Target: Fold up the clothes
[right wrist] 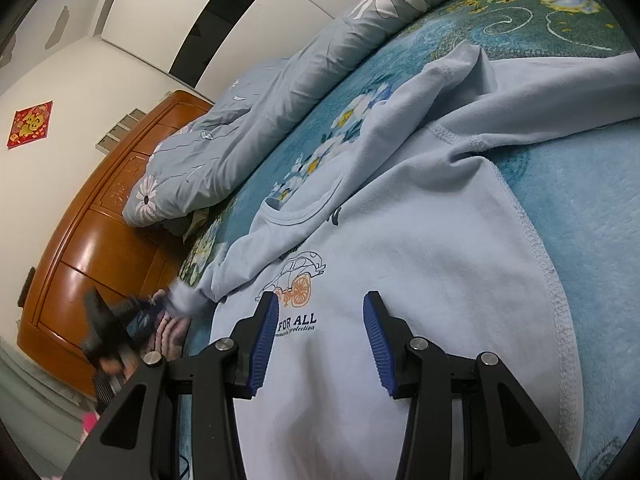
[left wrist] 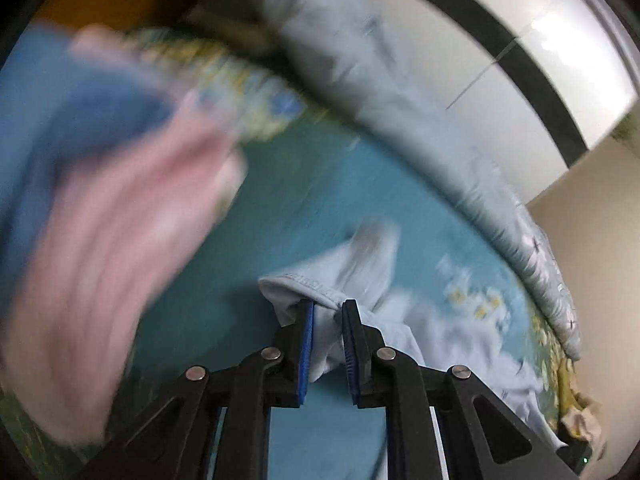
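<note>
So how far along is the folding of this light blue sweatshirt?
Early. Done: the sweatshirt lies spread on the bed blanket, print side up. In hand: the left gripper pinches the cuff of one sleeve; the right gripper hovers open over the chest. Left: both sleeves and the body are not yet folded.

Each gripper, the left gripper [left wrist: 328, 304] and the right gripper [right wrist: 320, 300], is built of matte black angular links with triangular cut-outs, joined by round silver pivot pins. The fingers [right wrist: 376, 340] are narrow black bars faced on the inner side with ribbed blue pads [left wrist: 306, 348]. The left view is partly motion-blurred.
</note>
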Available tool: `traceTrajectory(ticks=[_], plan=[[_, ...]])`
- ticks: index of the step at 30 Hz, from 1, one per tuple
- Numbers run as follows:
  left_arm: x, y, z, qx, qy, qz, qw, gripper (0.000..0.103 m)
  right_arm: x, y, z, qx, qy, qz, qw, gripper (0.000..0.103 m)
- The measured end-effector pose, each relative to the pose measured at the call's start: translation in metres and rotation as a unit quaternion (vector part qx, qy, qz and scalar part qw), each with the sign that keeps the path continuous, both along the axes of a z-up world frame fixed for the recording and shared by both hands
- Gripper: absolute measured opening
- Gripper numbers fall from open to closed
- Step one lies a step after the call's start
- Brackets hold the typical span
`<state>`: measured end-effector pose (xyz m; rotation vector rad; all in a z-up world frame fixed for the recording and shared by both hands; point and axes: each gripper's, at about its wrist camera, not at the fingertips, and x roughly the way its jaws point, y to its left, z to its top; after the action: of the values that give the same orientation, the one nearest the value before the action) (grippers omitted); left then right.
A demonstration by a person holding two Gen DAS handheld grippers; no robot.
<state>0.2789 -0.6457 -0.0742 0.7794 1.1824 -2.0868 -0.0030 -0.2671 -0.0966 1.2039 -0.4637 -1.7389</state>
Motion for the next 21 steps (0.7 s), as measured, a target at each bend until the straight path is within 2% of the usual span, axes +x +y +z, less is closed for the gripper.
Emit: traceTrajectory(ticks=[2, 4, 7, 9, 10, 12, 13, 15, 16, 17, 21], plan=[[0.011, 0.007, -0.006, 0.015, -0.01, 0.0, 0.9998, 0.017, 0.0, 0.0, 0.0, 0.0, 0.0, 0.0, 1.0, 0.045], [0.015, 0.013, -0.001, 0.01, -0.016, -0.007, 0.9998, 0.019, 0.0, 0.0, 0.0, 0.0, 0.0, 0.0, 1.0, 0.045], [0.004, 0.017, 0.02, -0.023, -0.038, -0.032, 0.9985, 0.023, 0.0, 0.0, 0.0, 0.0, 0.0, 0.0, 1.0, 0.045], [-0.013, 0.014, 0.031, -0.047, -0.054, -0.046, 0.9964, 0.036, 0.0, 0.0, 0.0, -0.001, 0.0, 0.0, 1.0, 0.045], [-0.025, 0.01, 0.035, -0.056, -0.063, -0.053, 0.995, 0.039, 0.0, 0.0, 0.0, -0.001, 0.0, 0.0, 1.0, 0.045], [-0.049, 0.001, 0.036, -0.073, -0.088, -0.076, 0.9905, 0.06, 0.0, 0.0, 0.0, -0.001, 0.0, 0.0, 1.0, 0.045], [-0.057, -0.005, 0.033, -0.079, -0.106, -0.088, 0.9873, 0.064, 0.0, 0.0, 0.001, -0.001, 0.0, 0.0, 1.0, 0.045], [-0.073, -0.015, 0.023, -0.102, -0.169, -0.091, 0.976, 0.064, 0.0, 0.0, 0.0, -0.003, -0.002, 0.001, 1.0, 0.045], [-0.078, -0.021, 0.018, -0.104, -0.188, -0.087, 0.9728, 0.064, -0.001, 0.0, 0.0, -0.004, -0.003, 0.002, 1.0, 0.045], [-0.08, -0.025, 0.014, -0.095, -0.193, -0.081, 0.9732, 0.064, -0.001, 0.0, 0.0, -0.005, -0.004, 0.002, 1.0, 0.045], [-0.077, -0.046, -0.004, -0.047, -0.187, -0.055, 0.9797, 0.064, -0.001, 0.001, -0.001, -0.006, -0.007, 0.003, 1.0, 0.045]])
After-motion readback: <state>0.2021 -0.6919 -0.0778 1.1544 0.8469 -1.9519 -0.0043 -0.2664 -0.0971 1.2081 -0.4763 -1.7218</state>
